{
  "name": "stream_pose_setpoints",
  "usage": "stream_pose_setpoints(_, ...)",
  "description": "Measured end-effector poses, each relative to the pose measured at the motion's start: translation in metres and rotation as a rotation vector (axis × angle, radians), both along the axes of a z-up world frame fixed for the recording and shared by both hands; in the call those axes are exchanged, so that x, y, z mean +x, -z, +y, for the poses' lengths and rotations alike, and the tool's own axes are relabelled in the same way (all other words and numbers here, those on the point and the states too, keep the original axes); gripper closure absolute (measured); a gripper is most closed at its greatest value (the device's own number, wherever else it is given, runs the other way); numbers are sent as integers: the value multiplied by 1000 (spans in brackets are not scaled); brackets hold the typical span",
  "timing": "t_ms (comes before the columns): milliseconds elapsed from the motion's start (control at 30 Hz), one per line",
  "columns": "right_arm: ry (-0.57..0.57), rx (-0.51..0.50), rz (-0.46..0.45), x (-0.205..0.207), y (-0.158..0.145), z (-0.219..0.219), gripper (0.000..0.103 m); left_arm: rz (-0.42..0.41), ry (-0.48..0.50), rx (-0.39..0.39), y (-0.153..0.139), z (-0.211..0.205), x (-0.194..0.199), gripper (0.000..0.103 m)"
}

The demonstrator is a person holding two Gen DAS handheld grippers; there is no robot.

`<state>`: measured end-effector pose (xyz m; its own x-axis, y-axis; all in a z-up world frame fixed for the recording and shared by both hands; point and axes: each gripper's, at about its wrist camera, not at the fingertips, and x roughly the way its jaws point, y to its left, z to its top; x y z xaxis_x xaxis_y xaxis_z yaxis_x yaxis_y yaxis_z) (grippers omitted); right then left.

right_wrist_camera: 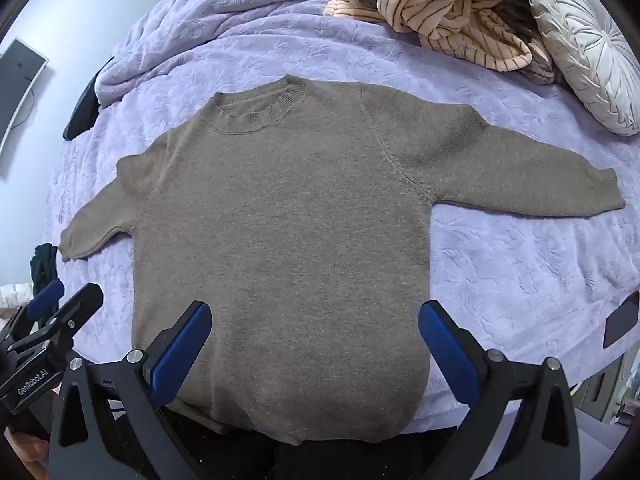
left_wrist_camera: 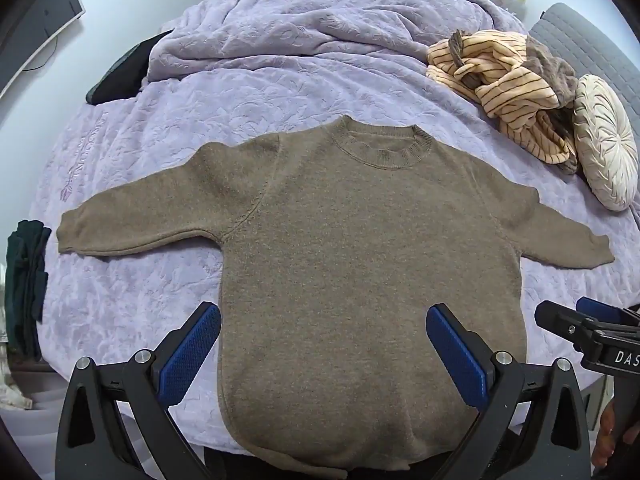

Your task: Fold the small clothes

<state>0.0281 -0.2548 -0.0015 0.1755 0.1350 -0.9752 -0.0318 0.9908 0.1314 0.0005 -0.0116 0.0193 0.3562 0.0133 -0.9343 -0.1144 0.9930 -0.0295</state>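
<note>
A small brown knit sweater (left_wrist_camera: 360,240) lies flat on the lilac bedspread (left_wrist_camera: 160,120), neck away from me, both sleeves spread out sideways. It also shows in the right wrist view (right_wrist_camera: 288,220). My left gripper (left_wrist_camera: 323,314) is open and empty, hovering over the sweater's lower left part near the hem. My right gripper (right_wrist_camera: 314,310) is open and empty over the lower right part of the hem. Each gripper shows at the edge of the other's view, the right one (left_wrist_camera: 588,324) and the left one (right_wrist_camera: 48,320).
A pile of striped orange and grey clothes (left_wrist_camera: 504,84) lies at the far right beside a round cream cushion (left_wrist_camera: 604,140). A bunched lilac blanket (left_wrist_camera: 320,20) lies at the back. Dark folded clothes (left_wrist_camera: 26,280) sit at the left edge. The near bed edge runs under the hem.
</note>
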Motion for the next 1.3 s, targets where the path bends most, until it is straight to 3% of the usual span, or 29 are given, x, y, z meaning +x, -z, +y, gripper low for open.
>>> stream_pose_setpoints(1300, -59, -17, 34, 17, 4, 4, 0, -11, -40, 46, -12, -6, 4, 0)
